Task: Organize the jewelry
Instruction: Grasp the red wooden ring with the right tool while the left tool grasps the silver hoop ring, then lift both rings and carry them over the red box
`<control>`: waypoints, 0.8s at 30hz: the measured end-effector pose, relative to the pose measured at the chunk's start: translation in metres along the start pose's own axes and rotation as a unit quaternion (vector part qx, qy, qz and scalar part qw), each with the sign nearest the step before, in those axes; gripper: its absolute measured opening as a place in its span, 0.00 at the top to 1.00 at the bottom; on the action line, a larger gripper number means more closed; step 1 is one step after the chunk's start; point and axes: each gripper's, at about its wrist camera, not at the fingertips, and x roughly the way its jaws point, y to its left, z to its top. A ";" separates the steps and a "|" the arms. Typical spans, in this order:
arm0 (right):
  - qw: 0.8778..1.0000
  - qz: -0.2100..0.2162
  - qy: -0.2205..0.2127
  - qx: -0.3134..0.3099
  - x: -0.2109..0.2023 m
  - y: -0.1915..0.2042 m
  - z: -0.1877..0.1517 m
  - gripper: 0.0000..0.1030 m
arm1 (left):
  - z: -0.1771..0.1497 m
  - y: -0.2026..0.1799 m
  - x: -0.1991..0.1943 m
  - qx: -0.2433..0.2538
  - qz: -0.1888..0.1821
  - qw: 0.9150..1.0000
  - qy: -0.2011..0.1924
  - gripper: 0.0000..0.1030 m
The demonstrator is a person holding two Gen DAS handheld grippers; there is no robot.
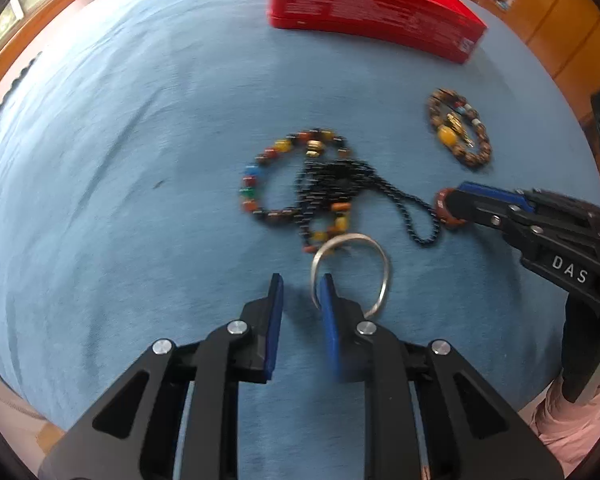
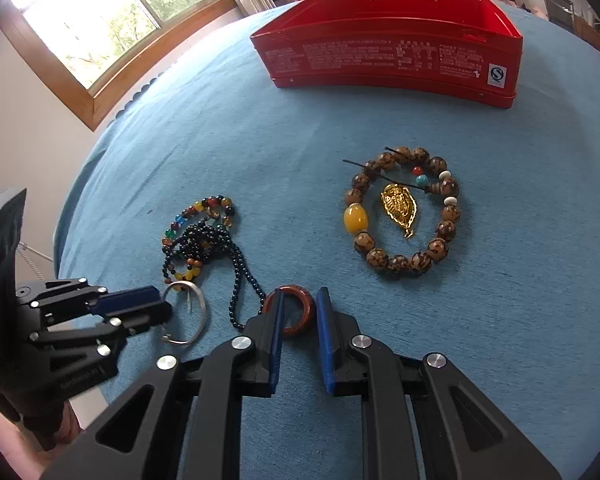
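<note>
My left gripper [image 1: 300,286] is open on the blue cloth; its right finger stands inside a silver bangle [image 1: 350,268], with the bangle's left rim between the jaws. It also shows in the right wrist view [image 2: 156,306] at the bangle [image 2: 188,312]. My right gripper [image 2: 299,300] is open, its left finger through a red-brown ring [image 2: 296,314], with the ring's right side between the jaws. In the left wrist view the ring [image 1: 444,210] sits at the right gripper's tip [image 1: 460,204]. A multicoloured bead bracelet [image 1: 268,176] and a dark bead necklace [image 1: 340,188] lie tangled together.
An open red tin box [image 2: 388,56] stands at the far side of the blue cloth [image 2: 500,320]. A brown bead bracelet [image 2: 404,212] with a yellow bead and a gold leaf pendant [image 2: 398,208] lies to the right. A window is at the far left.
</note>
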 end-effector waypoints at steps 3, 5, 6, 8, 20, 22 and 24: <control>1.000 -0.005 0.002 -0.003 0.002 0.003 0.001 0.84 | 0.002 0.007 0.002 0.000 -0.010 1.000 -0.001 0.81; 1.000 -0.008 0.005 -0.004 0.001 0.005 0.001 0.84 | 0.002 0.003 0.002 0.008 -0.007 1.000 -0.006 0.74; 1.000 -0.009 0.007 -0.006 0.001 0.006 0.000 0.84 | 0.002 -0.001 0.004 0.015 -0.009 1.000 -0.007 0.65; 1.000 -0.014 0.011 -0.008 0.001 0.007 0.000 0.84 | -0.001 -0.008 0.006 0.032 -0.003 0.999 -0.011 0.57; 0.999 -0.024 0.004 -0.031 -0.001 0.015 -0.006 0.91 | -0.007 -0.002 0.002 0.044 -0.002 0.998 -0.037 0.98; 1.000 -0.015 -0.007 -0.023 -0.007 0.011 -0.005 0.91 | -0.010 0.002 0.001 0.038 -0.014 0.998 -0.038 0.98; 1.000 -0.016 -0.017 -0.019 -0.015 0.009 -0.004 0.91 | -0.011 0.006 -0.002 0.033 -0.026 0.998 -0.043 0.99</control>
